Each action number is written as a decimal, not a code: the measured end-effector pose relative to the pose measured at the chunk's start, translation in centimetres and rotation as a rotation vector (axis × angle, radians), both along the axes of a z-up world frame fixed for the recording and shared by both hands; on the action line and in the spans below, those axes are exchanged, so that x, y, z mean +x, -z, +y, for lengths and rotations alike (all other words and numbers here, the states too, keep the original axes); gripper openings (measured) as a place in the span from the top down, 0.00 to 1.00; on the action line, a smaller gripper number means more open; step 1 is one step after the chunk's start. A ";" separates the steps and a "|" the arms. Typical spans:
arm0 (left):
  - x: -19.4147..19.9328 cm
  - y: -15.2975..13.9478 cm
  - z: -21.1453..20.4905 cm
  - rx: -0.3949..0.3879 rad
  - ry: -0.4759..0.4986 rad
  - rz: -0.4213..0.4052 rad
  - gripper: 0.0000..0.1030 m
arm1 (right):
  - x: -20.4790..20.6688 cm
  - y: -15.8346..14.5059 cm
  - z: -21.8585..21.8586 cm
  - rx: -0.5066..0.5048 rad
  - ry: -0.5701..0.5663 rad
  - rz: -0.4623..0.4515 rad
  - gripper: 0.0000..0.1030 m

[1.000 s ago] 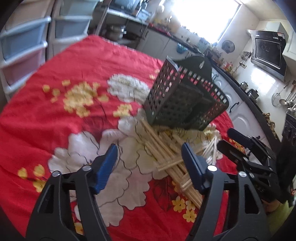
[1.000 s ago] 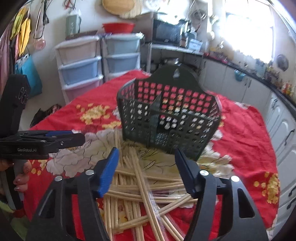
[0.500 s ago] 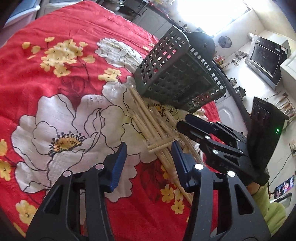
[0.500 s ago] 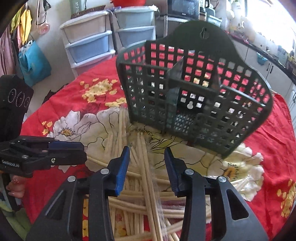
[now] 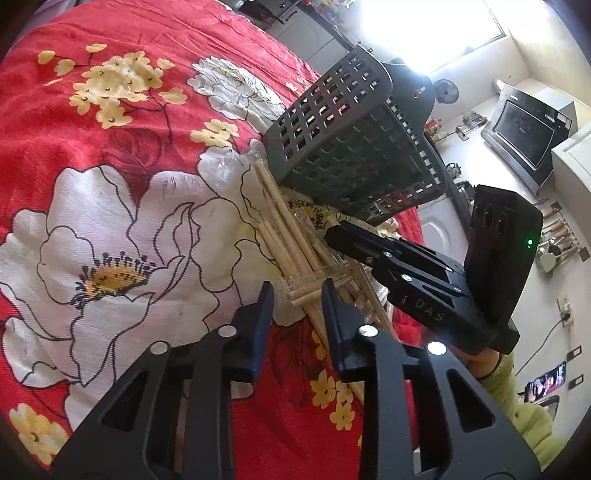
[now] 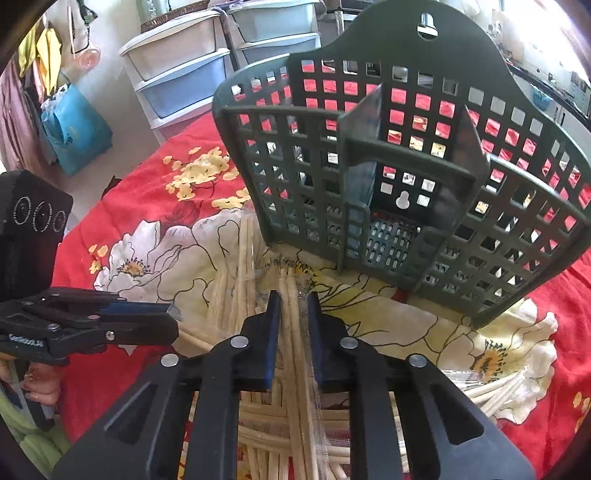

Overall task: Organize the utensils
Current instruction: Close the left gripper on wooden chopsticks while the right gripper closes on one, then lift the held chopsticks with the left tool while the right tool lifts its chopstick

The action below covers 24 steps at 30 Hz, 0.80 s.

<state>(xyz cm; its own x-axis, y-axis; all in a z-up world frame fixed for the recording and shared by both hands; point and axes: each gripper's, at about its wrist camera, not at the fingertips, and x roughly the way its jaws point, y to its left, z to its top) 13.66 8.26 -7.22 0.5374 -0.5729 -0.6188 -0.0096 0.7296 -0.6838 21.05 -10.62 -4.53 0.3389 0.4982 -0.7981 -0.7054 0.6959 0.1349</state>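
— Low in the frame?
— Left gripper [image 5: 297, 295], jaws narrowly parted around ends of wrapped chopsticks [image 5: 291, 240] on red floral tablecloth [image 5: 110, 166].
— Upper centre?
— Dark slotted basket [image 5: 354, 147], tilted, just beyond the chopsticks.
— Right?
— Right gripper [image 5: 332, 232], tip over the pile.

Table cover: red tablecloth [image 5: 155, 122] with white and yellow flowers.
Storage: plastic drawer units [image 6: 177, 77] stand beside the table against the wall.
Hanging things: a blue bag [image 6: 75, 129] and cloths near the drawers.
Light: bright window [image 5: 424, 33] glare.
Counter: a microwave [image 5: 524, 129] under pale walls.
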 end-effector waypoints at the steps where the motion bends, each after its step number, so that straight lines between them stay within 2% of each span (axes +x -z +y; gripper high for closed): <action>1: 0.0 -0.1 -0.1 -0.005 0.002 -0.002 0.84 | -0.1 -0.2 -0.1 0.004 -0.002 -0.003 0.87; 8: -0.4 -2.0 0.1 0.001 -0.005 -0.066 0.95 | -1.1 -2.5 -1.4 0.049 -0.005 -0.047 0.90; 24: -0.1 -10.4 -3.1 0.151 0.068 -0.321 0.98 | -3.7 -10.5 -6.7 0.242 0.079 -0.209 0.94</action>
<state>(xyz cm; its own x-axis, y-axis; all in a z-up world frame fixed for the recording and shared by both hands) 13.54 5.15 3.17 0.6815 -0.5292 -0.5055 0.2403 0.8143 -0.5284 17.31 -17.32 5.97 0.5281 0.6306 -0.5687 -0.6800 0.7152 0.1615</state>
